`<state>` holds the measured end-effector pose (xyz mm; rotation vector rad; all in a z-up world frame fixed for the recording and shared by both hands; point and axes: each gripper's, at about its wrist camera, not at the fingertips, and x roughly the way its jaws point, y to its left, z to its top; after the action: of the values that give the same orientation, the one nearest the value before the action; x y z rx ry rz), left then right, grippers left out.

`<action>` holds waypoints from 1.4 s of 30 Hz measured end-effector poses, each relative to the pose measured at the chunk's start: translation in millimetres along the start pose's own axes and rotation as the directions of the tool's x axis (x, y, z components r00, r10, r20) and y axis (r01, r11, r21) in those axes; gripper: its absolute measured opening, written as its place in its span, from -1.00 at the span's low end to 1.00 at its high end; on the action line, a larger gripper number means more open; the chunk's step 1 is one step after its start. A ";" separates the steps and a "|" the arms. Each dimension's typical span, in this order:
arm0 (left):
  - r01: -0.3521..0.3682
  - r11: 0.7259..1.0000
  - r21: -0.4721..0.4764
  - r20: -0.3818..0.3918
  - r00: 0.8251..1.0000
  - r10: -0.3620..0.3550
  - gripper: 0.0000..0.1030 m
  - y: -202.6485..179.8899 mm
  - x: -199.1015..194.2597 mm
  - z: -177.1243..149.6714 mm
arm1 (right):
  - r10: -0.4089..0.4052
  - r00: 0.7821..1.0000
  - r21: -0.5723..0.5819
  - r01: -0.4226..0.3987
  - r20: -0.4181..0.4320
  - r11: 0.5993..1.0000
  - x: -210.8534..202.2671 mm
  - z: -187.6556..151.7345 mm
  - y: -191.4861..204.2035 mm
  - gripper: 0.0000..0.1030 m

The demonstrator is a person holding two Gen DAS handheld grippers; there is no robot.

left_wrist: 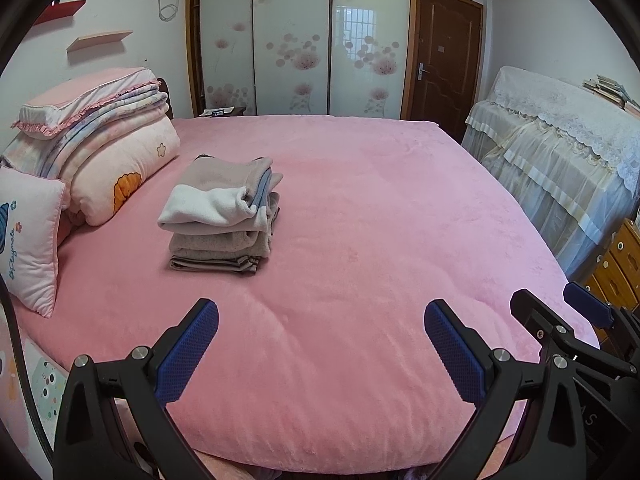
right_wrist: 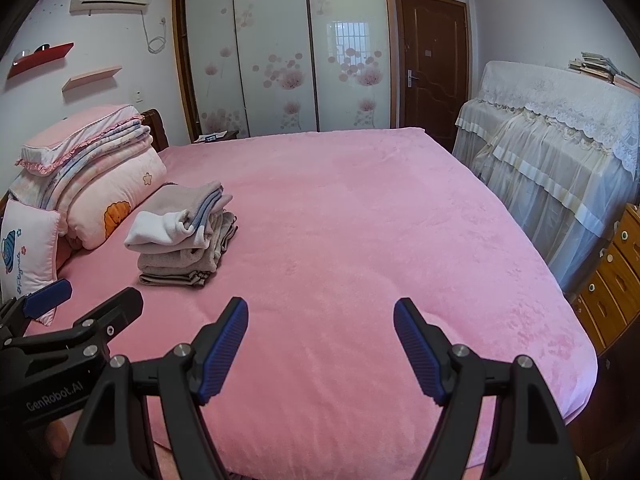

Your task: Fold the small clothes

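Observation:
A neat stack of folded small clothes [left_wrist: 224, 216] [right_wrist: 182, 236], grey and beige with a white-and-taupe piece on top, rests on the pink bed [left_wrist: 360, 208] [right_wrist: 360, 220], left of centre. My left gripper [left_wrist: 321, 308] hovers over the near edge of the bed, open, with nothing between its blue pads. My right gripper [right_wrist: 321, 306] hangs beside it to the right, likewise open and empty. Both are well short of the stack. Each gripper shows at the edge of the other's view: the right gripper [left_wrist: 560, 304] and the left gripper [right_wrist: 92, 296].
Folded quilts [left_wrist: 108, 148] and a pillow [left_wrist: 28, 240] pile up at the bed's head on the left. A lace-covered piece of furniture [left_wrist: 560, 152] and a wooden drawer chest [left_wrist: 620, 268] stand to the right. Sliding wardrobe doors [left_wrist: 304, 40] and a brown door [left_wrist: 444, 60] are behind.

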<state>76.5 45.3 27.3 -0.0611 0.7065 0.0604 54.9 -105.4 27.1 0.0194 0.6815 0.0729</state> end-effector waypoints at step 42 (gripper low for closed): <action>0.006 1.000 -0.015 -0.035 0.999 -0.007 0.99 0.1 -1.7 -13.8 | -0.008 1.000 -0.007 0.008 -0.002 1.000 -7.3 -3.8 4.1 0.47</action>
<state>66.3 44.3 17.9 -0.0789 0.7405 0.0586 46.6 -101.9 28.9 0.0099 0.6832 0.0671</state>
